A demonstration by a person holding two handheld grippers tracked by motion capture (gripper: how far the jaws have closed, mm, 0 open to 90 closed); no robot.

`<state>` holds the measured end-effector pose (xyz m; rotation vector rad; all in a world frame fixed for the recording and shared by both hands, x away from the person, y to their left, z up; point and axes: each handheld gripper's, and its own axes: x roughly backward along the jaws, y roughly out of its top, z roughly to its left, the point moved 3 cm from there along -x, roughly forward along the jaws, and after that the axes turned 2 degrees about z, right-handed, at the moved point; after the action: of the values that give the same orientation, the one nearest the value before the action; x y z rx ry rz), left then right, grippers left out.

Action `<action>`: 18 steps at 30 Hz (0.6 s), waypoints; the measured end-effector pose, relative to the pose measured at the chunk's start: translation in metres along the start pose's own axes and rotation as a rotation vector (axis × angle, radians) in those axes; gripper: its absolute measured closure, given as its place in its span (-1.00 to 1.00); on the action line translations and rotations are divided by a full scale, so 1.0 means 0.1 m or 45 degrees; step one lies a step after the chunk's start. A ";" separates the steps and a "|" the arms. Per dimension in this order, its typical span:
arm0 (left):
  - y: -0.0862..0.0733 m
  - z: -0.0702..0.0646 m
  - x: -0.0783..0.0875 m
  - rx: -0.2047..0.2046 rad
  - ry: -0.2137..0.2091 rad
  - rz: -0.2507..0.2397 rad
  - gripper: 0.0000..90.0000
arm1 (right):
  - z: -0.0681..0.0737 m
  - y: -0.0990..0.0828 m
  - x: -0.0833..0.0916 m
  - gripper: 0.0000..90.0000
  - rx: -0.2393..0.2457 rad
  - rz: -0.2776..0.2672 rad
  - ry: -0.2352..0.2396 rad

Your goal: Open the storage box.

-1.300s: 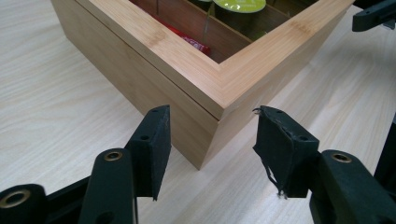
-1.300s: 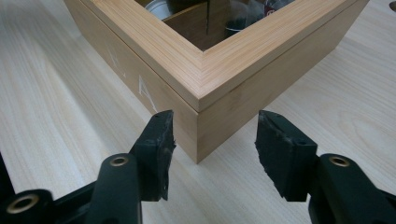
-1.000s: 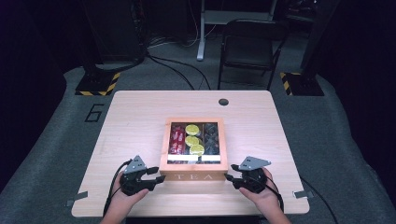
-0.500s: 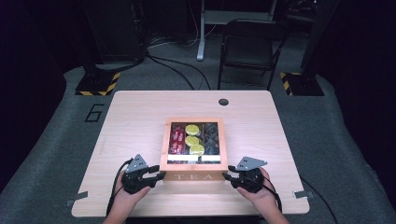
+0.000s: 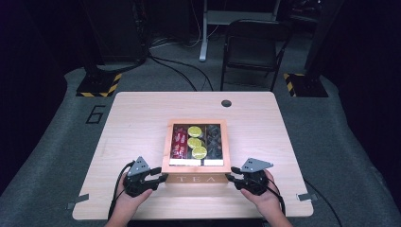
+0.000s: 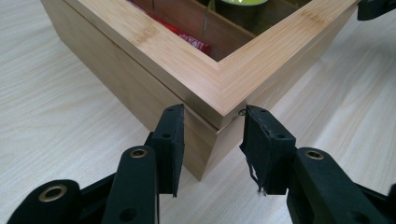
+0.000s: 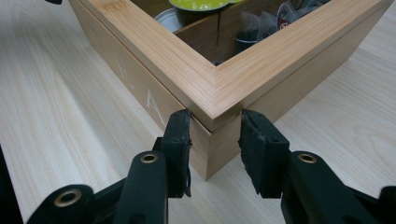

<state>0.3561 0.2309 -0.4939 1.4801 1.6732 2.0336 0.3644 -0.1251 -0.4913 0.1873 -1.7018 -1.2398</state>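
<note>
Now a wooden tea box (image 5: 196, 178) is sitting near the tabletop's front edge, midway along it. The left gripper (image 5: 158, 179) is clamping the box's front-left corner, and the right gripper (image 5: 231, 177) is clamping its front-right corner, jaws having just closed.

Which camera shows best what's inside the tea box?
The high view: it looks straight down into the tea box, showing red packets, yellow-green lids and dark sachets. Each gripper view catches one box corner and a sliver of contents.
</note>
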 end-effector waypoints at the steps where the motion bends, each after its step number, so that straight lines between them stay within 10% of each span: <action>1: 0.01 -0.01 0.01 0.014 -0.008 -0.011 0.30 | 0.00 0.01 0.01 0.40 -0.028 -0.017 0.013; 18: 0.10 -0.05 -0.01 0.023 0.043 -0.067 0.23 | 0.00 0.08 0.05 0.37 -0.038 -0.071 -0.006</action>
<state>0.3577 0.2233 -0.4864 1.3991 1.7293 2.0328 0.3654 -0.1240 -0.4819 0.2152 -1.6914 -1.3070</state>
